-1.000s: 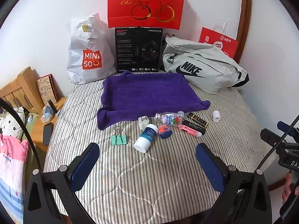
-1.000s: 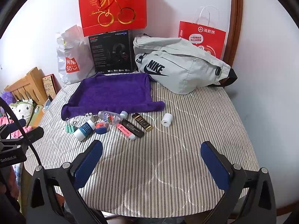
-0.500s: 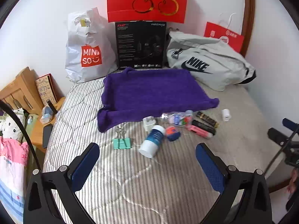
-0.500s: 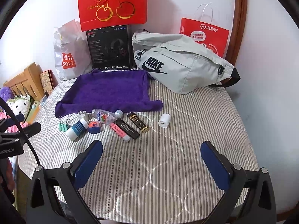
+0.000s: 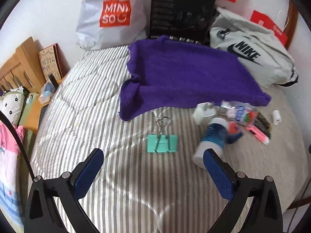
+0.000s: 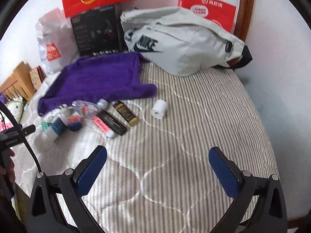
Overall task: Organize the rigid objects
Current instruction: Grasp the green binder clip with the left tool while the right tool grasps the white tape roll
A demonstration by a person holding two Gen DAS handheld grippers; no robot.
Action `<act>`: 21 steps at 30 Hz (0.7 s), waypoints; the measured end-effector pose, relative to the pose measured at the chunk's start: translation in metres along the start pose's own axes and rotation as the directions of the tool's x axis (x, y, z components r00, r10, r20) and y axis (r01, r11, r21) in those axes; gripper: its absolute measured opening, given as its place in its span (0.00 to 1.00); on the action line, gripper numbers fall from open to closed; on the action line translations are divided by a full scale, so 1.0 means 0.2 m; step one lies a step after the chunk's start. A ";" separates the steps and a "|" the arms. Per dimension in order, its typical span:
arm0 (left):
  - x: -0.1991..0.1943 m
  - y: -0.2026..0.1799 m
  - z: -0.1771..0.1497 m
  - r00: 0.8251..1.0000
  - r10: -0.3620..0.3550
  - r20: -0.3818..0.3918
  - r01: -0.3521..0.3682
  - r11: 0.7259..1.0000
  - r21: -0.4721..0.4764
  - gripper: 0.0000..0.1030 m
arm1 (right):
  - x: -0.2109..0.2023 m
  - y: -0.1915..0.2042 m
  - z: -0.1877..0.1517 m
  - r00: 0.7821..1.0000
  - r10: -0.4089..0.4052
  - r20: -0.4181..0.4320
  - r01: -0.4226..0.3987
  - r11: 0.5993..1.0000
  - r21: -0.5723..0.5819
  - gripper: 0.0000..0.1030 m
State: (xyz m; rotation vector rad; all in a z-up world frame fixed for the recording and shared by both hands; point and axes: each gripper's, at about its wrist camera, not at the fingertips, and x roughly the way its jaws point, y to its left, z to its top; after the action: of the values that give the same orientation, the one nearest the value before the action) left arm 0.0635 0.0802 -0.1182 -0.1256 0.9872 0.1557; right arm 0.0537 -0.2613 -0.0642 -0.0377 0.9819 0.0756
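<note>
The small rigid things, among them a green binder clip (image 5: 162,143), a blue-labelled bottle (image 5: 210,138), a pink marker (image 6: 102,126) and a white roll (image 6: 159,109), lie loose on the striped bed (image 6: 204,116) just in front of the purple towel (image 5: 186,77), so I judge the sorting is not begun. The left gripper (image 5: 153,171) and the right gripper (image 6: 158,169) hover above the bed, jaws wide apart, holding nothing. Behind, I read "MINISO" on a white bag (image 5: 112,15) and "NIKE" on a grey bag (image 6: 180,40).
</note>
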 end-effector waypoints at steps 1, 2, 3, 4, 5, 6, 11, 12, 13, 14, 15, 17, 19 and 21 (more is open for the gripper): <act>0.04 0.00 0.00 1.000 0.002 -0.008 -0.002 1.000 -0.003 0.98 | 0.02 -0.01 0.00 1.000 -0.006 -0.005 0.006 1.000 -0.001 1.00; 0.08 0.00 0.00 1.000 -0.002 -0.023 0.002 1.000 -0.007 0.98 | 0.03 -0.01 0.00 1.000 -0.010 -0.009 0.010 1.000 0.000 1.00; 0.11 0.00 0.01 0.999 -0.008 -0.033 0.008 1.000 -0.009 0.96 | 0.05 -0.02 0.01 1.000 -0.012 -0.017 0.012 1.000 0.003 1.00; 0.13 0.00 0.00 0.999 -0.012 -0.038 0.012 1.000 -0.010 0.93 | 0.07 -0.03 0.01 1.000 -0.013 -0.025 0.013 1.000 0.006 1.00; 0.15 0.00 0.01 0.999 -0.014 -0.043 0.014 1.000 -0.009 0.93 | 0.08 -0.03 0.01 0.999 -0.012 -0.031 0.012 1.000 0.008 1.00; 0.17 0.00 0.01 0.999 -0.012 -0.046 0.012 1.000 -0.006 0.93 | 0.10 -0.04 0.02 0.999 -0.013 -0.036 0.013 1.000 0.010 1.00; 0.24 0.00 0.02 0.999 0.000 -0.048 -0.001 1.000 -0.010 0.82 | 0.16 -0.07 0.02 0.998 -0.028 -0.057 0.028 1.000 0.002 1.00; 0.24 -0.01 0.02 0.999 0.014 -0.038 -0.014 1.000 -0.003 0.80 | 0.18 -0.08 0.03 0.998 -0.028 -0.060 0.028 1.000 0.001 1.00; 0.24 -0.01 0.02 0.999 0.020 -0.034 -0.020 1.000 0.003 0.75 | 0.19 -0.09 0.03 0.998 -0.024 -0.063 0.025 1.000 0.005 0.99; 0.24 -0.01 0.02 0.999 0.029 -0.029 -0.028 1.000 0.011 0.73 | 0.21 -0.10 0.03 0.998 -0.017 -0.064 0.018 1.000 0.013 0.99; 0.24 -0.02 0.02 0.999 0.028 -0.024 -0.028 0.999 0.020 0.67 | 0.24 -0.12 0.04 0.998 -0.001 -0.066 0.003 1.000 0.031 0.99; 0.23 -0.02 0.02 1.000 0.021 -0.015 -0.020 0.999 0.038 0.57 | 0.28 -0.15 0.06 0.998 0.026 -0.065 -0.022 0.998 0.064 0.94; 0.23 -0.05 0.02 1.000 0.018 -0.011 -0.018 0.998 0.058 0.41 | 0.32 -0.17 0.10 0.997 0.050 -0.063 -0.044 0.995 0.093 0.90; 0.22 -0.07 0.02 1.000 0.021 -0.009 -0.021 0.997 0.071 0.39 | 0.36 -0.18 0.14 0.997 0.062 -0.049 -0.056 0.992 0.114 0.88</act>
State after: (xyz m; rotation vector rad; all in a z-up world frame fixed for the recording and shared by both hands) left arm 0.0933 0.0696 -0.1527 -0.0511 1.0028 0.1392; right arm 0.1208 -0.2926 -0.1088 0.0933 1.0384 0.0739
